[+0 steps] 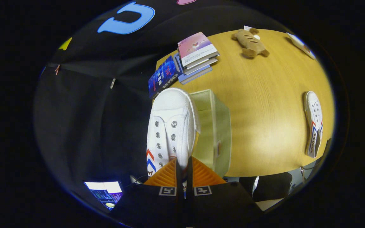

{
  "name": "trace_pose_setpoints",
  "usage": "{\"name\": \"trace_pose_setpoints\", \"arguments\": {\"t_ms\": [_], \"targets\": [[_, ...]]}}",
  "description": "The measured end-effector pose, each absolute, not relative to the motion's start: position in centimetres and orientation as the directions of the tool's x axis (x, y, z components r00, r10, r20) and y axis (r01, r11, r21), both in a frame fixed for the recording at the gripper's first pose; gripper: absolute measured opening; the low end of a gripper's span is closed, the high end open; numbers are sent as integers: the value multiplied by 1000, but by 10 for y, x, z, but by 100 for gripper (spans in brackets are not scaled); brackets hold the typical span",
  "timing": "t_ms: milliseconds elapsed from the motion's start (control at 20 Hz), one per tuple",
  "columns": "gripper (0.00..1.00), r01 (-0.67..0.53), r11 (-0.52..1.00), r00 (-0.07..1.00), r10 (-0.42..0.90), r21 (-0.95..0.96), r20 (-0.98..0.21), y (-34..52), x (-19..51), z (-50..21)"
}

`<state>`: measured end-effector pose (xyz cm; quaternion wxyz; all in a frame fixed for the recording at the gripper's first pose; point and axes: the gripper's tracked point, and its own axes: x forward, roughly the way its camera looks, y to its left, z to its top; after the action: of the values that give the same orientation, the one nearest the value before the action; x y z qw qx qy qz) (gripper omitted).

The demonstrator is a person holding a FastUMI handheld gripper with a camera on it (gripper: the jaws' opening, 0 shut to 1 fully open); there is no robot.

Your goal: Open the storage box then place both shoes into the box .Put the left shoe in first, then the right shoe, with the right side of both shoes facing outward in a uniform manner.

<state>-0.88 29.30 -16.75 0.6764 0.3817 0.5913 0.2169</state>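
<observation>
My gripper [182, 169] clamped on white shoe [169, 126], held over pale storage box [215, 133], second shoe [314, 123] on table [265, 95].

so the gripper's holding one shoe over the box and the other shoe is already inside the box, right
Not quite. The gripper is shut on one shoe, held by the box, but the other shoe is not inside it: it lies on the table, well off to the side. The gripper view shows this.
</observation>
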Motion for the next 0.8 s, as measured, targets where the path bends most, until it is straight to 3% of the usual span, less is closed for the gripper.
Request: {"name": "trace_pose_setpoints", "arguments": {"t_ms": [300,800], "targets": [[5,162,653,180,717,740,-673,350,-7,-181],[6,184,693,166,677,697,-717,375,7,-209]]}}
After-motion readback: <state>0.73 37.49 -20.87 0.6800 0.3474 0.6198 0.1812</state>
